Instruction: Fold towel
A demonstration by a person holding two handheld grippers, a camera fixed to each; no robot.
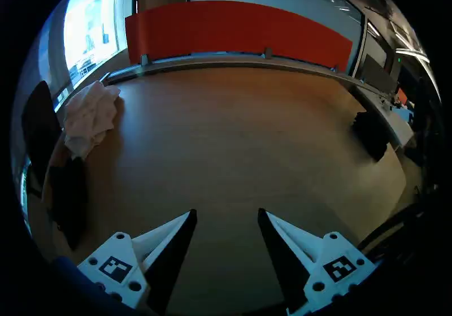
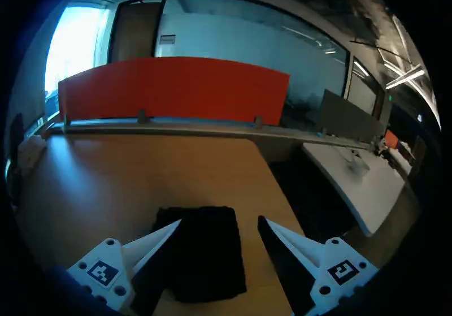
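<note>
The left two-finger gripper (image 1: pixel 226 214), white plastic with black inner faces, reaches forward from the bottom edge of the left gripper view, angled somewhat downward. Its two tapered fingers (image 1: pixel 169 245) stand wide apart, tips well clear of each other. A square black-and-white marker (image 1: pixel 116 268) sits on the base of each finger. The right two-finger gripper (image 2: pixel 220 221), of the same white plastic with black inner faces, rises from the bottom edge of the right gripper view, held closer to level. Its pointed fingers (image 2: pixel 285 254) are spread about as wide, with a printed marker (image 2: pixel 342 272) on each base
</note>
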